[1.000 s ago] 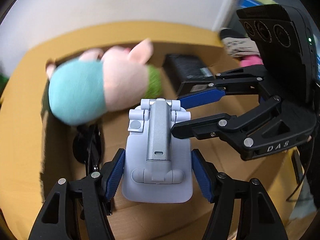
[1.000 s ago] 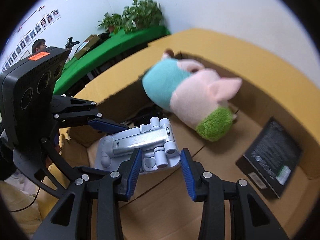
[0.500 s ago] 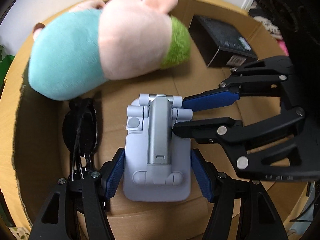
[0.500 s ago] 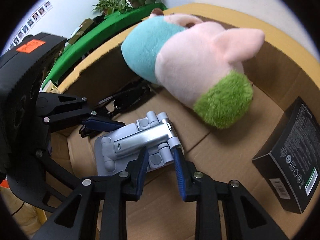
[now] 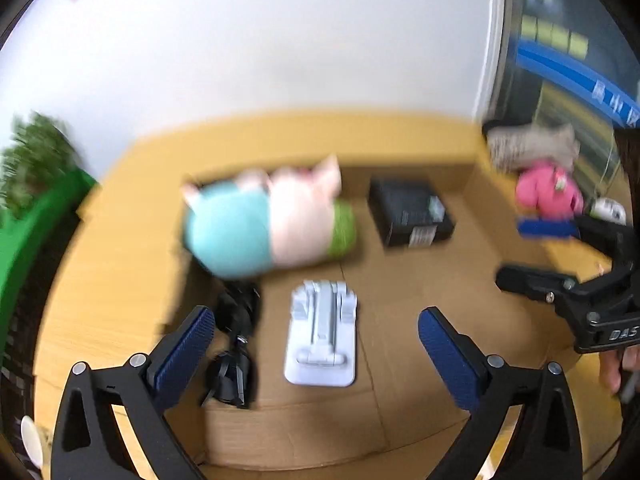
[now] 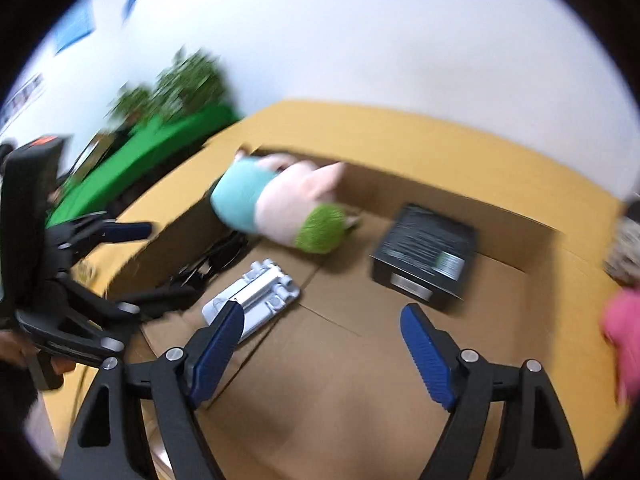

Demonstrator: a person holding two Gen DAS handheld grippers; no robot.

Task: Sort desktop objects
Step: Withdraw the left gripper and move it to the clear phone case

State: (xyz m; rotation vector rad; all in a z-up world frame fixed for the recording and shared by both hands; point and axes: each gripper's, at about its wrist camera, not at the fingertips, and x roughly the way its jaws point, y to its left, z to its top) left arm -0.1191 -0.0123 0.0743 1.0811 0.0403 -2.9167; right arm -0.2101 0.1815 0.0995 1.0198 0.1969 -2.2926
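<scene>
A white folding phone stand lies flat on the floor of an open cardboard box. My left gripper hangs above and short of it, jaws opening wide, nothing between the pads. My right gripper is raised over the box floor, jaws opening, empty; the stand lies just past its left pad. In the box also lie a teal, pink and green plush toy, black sunglasses and a black carton.
A pink object and a grey patterned one lie on the yellow table right of the box. Green cloth and plants stand at the far left. A hand holds the right gripper.
Both grippers let go of the phone stand, opened wide and pulled up and back from the box. The stand now lies free on the box floor.
</scene>
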